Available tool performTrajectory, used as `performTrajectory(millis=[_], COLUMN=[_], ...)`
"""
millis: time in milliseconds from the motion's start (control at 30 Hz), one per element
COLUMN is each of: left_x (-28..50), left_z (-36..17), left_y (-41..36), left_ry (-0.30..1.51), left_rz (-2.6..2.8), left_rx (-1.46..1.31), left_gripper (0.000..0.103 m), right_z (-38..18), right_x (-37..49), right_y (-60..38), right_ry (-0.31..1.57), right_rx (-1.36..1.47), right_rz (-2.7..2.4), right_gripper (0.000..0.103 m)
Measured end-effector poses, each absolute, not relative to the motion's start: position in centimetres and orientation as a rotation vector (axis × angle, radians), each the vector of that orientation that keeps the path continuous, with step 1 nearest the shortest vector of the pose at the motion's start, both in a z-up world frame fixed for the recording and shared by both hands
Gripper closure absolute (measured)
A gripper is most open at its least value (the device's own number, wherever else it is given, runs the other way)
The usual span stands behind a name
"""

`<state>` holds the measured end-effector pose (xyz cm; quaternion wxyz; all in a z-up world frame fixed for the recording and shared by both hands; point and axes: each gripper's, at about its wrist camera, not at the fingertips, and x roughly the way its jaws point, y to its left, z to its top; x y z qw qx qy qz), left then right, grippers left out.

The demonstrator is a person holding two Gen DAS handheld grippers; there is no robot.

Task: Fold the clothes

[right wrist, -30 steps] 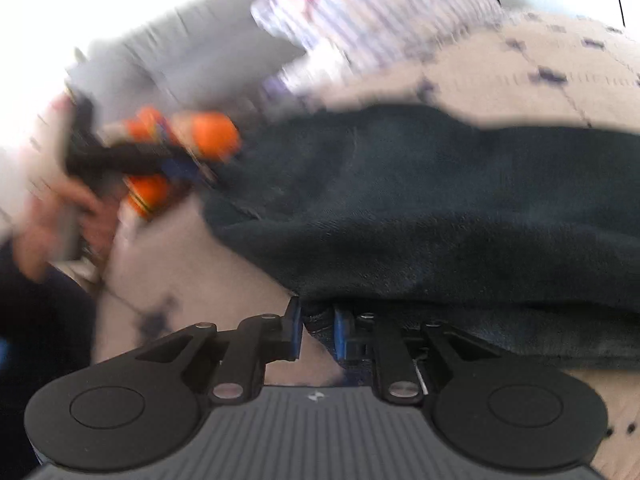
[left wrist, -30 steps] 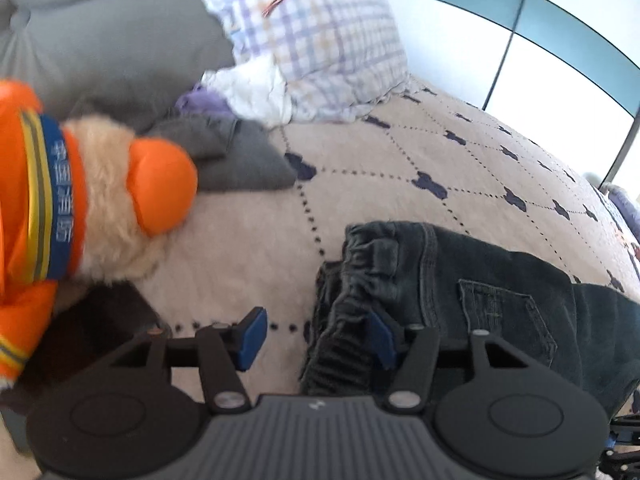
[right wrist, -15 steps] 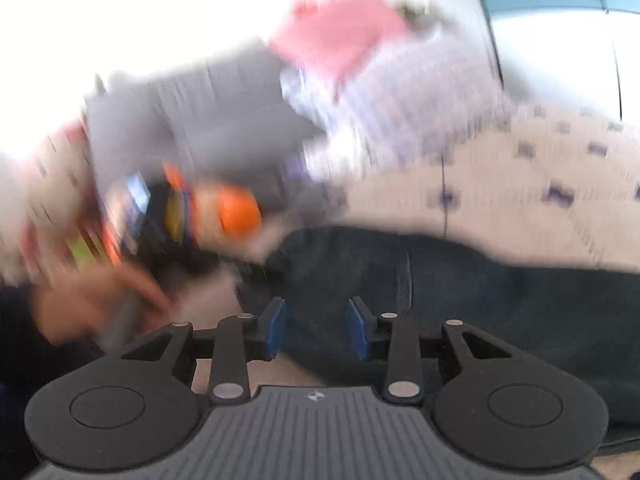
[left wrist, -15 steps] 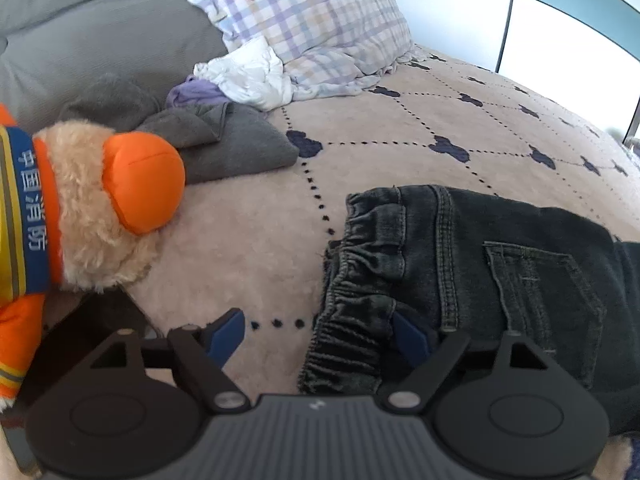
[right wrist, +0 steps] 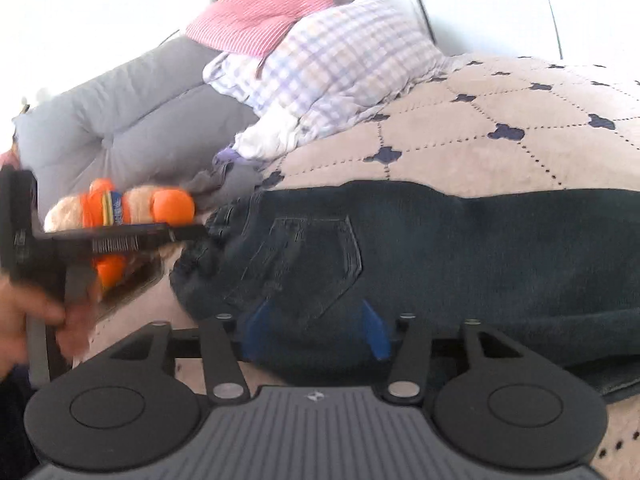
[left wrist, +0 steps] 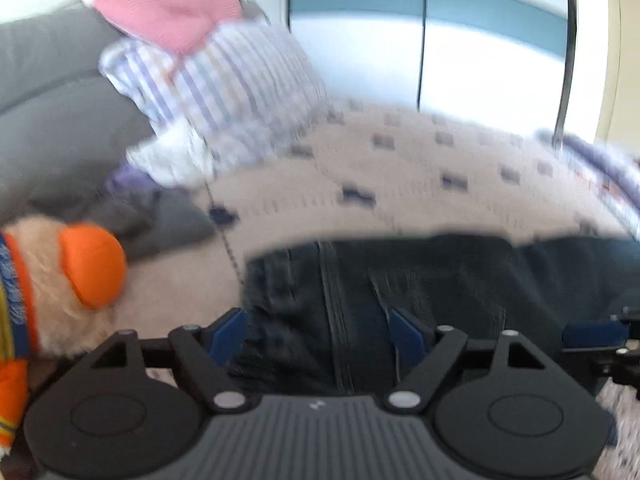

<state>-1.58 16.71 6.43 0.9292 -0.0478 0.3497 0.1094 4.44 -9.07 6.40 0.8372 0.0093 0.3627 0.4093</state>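
Dark denim jeans lie folded across the beige bedspread, back pocket up, waistband toward the left. My right gripper hovers at their near edge. Its jaws are opening, with denim lying between the blue pads and not pinched. In the blurred left wrist view, my left gripper stands open over the waistband end of the jeans, fabric under the gap. The left gripper also shows at the left of the right wrist view, held by a hand.
A plush toy with orange paws lies left of the jeans. Behind it are a grey garment, a white cloth, a checked pillow with a pink striped cloth on top, and a grey padded headboard. Wardrobe doors stand beyond the bed.
My right gripper, shut on the jeans' near edge a second ago, has opened and let the denim go. The left gripper has widened and swung right over the waistband.
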Motion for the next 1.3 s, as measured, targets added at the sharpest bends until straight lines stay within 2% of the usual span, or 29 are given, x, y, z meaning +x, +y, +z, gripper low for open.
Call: performTrajectory(millis=[67, 133, 333, 533, 567, 600, 633, 867, 1067, 1133, 1233, 1300], left_x=[-1.0, -0.9, -1.1, -1.4, -1.4, -1.4, -1.4, -2.4, -2.8, -2.9, -3.4, -4.1], left_z=[4.9, 4.5, 4.9, 4.5, 4.4, 4.2, 4.1, 4.4, 3.6, 3.9, 4.8, 5.9], left_y=[17.2, 17.3, 19.4, 19.6, 19.9, 20.2, 20.4, 21.1, 20.7, 21.3, 23.6, 25.9], left_ry=[0.766, 0.755, 0.788, 0.797, 0.804, 0.812, 0.819, 0.812, 0.865, 0.868, 0.852, 0.799], left_rz=[0.245, 0.271, 0.269, 0.245, 0.238, 0.230, 0.223, 0.262, 0.261, 0.262, 0.262, 0.313], left_rx=[-0.094, -0.039, -0.200, -0.212, -0.228, -0.244, -0.256, -0.274, -0.268, -0.314, -0.436, -0.489], left_gripper=[0.023, 0.017, 0.018, 0.018, 0.017, 0.017, 0.017, 0.017, 0.016, 0.017, 0.018, 0.018], right_z=[5.0, 4.5, 9.2, 7.4, 6.8, 6.3, 6.0, 7.1, 5.6, 5.6, 5.1, 6.7], right_x=[4.3, 3.4, 7.3, 14.1, 14.7, 15.2, 15.7, 16.6, 16.3, 16.8, 16.1, 15.0], right_y=[-7.4, -6.7, -5.3, 2.7, 3.3, 3.7, 3.9, 2.6, 5.0, 5.3, 7.0, 7.3], right_ry=[0.817, 0.779, 0.603, 0.684, 0.700, 0.721, 0.745, 0.699, 0.685, 0.693, 0.661, 0.632], right_rx=[-0.136, -0.237, -0.192, -0.493, -0.516, -0.530, -0.538, -0.396, -0.495, -0.450, -0.540, -0.461], right_rz=[0.830, 0.838, 0.834, 0.921, 0.928, 0.931, 0.925, 0.870, 0.813, 0.756, 0.685, 0.787], right_gripper=[0.049, 0.049, 0.047, 0.047, 0.058, 0.074, 0.097, 0.098, 0.097, 0.097, 0.095, 0.093])
